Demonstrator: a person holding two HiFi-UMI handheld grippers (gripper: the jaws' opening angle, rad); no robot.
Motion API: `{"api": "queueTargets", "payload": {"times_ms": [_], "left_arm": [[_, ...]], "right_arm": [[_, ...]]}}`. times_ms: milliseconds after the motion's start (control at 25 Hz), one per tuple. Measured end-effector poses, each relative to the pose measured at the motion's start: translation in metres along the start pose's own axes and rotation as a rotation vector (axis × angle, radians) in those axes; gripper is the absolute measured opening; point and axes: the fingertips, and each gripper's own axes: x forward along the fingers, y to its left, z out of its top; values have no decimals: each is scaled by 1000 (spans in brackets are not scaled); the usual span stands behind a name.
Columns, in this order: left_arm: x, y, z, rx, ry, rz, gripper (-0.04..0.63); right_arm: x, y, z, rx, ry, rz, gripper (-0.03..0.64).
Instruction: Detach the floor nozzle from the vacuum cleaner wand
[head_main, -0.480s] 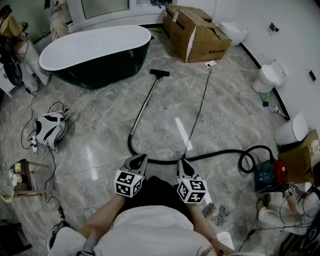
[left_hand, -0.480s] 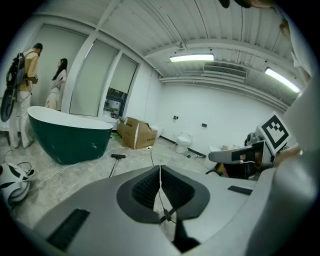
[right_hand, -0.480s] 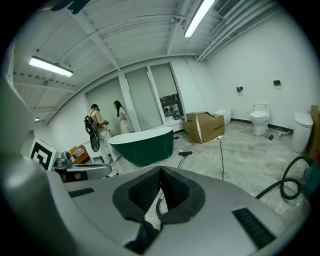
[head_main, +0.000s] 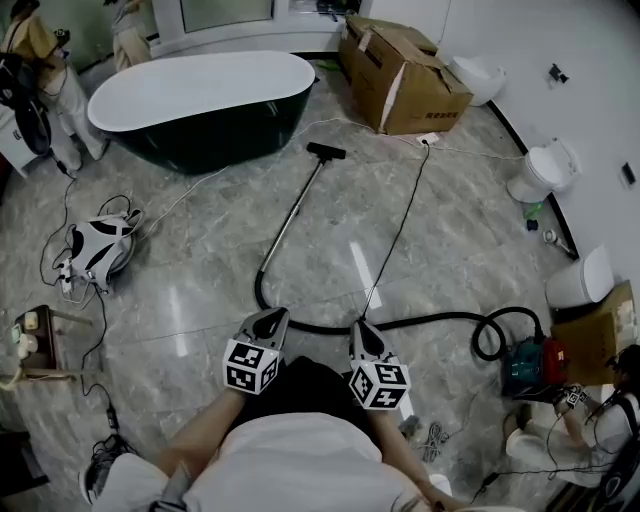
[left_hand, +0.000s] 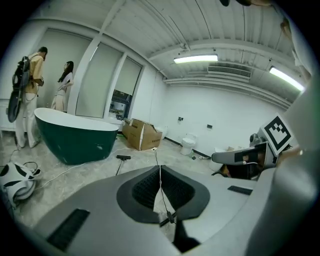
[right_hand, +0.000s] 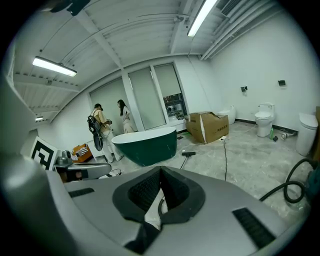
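The black floor nozzle (head_main: 325, 151) lies on the marble floor far ahead, joined to the slim metal wand (head_main: 291, 211); the wand runs back toward me into a black hose (head_main: 400, 320). The nozzle also shows small in the left gripper view (left_hand: 123, 157) and the right gripper view (right_hand: 188, 153). My left gripper (head_main: 275, 315) and right gripper (head_main: 360, 326) hang side by side in front of my body, well short of the nozzle. Both have their jaws shut with nothing between them.
A dark green bathtub (head_main: 200, 100) stands at the far left and a cardboard box (head_main: 400, 70) at the far right. The vacuum body (head_main: 525, 362) sits at the right, a cable (head_main: 400, 220) crossing the floor. Toilets (head_main: 540, 170) line the right wall. Two people (left_hand: 47, 85) stand by the tub.
The head view has shifted slightly, so the scene sits a little lower and to the right. Both grippers keep the same place before my body.
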Motion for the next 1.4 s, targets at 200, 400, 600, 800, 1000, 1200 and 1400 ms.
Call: {"api": "queueTargets", "payload": {"times_ms": [200, 400, 600, 800, 1000, 1200, 1400], "left_arm": [[4, -1, 3, 11, -2, 9, 15], [7, -17, 17, 22, -37, -21, 15], [23, -37, 36, 21, -40, -79, 15], [37, -52, 39, 46, -7, -127, 15], [58, -47, 42, 46, 6, -129, 15], [83, -33, 55, 43, -3, -121, 15], [119, -14, 73, 47, -4, -142, 15]], "right_arm": [[5, -5, 5, 0, -2, 8, 15], [3, -7, 10, 8, -29, 45, 15], [4, -12, 16, 15, -35, 66, 17], [6, -19, 19, 26, -35, 60, 17], [20, -34, 28, 28, -42, 44, 17], [42, -53, 45, 27, -48, 9, 17], [74, -65, 66, 16, -56, 0, 17]]}}
